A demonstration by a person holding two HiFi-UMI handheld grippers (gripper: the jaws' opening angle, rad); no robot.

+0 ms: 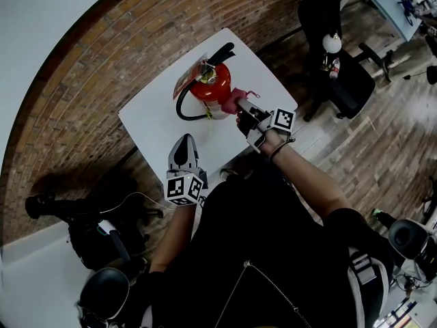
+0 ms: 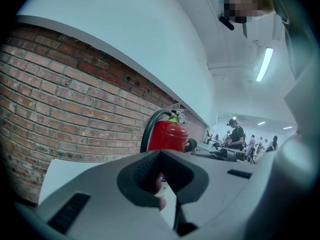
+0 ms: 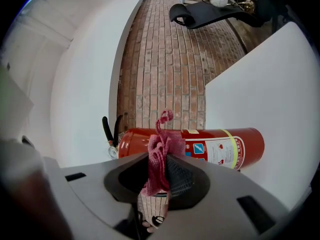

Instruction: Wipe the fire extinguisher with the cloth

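Red fire extinguisher (image 1: 210, 87) stands upright near the middle of a small white square table (image 1: 147, 125). It has a black handle on top, a black hose (image 1: 181, 106) looping down its left side, a tag by the neck, and a white label with a yellow-green band that shows in the right gripper view.

The left gripper (image 1: 186, 141) sits back at the near edge of the table, well apart from the extinguisher. Its jaws are closed with nothing between them, pointing toward the cylinder. The right gripper (image 1: 244, 115) is clamped on a bunched pinkish-red mesh cloth (image 1: 233, 100), which is right up against the extinguisher's right side and looks to be touching the red body.

Around it: black gear on the floor (image 1: 89, 231) to the left, and a brick wall (image 1: 102, 53) behind the table. A black office chair (image 1: 341, 74) with a white round thing on it is off to the right, on wood flooring. Nothing stands between either gripper and the extinguisher. The left gripper view also shows people far back in the room.
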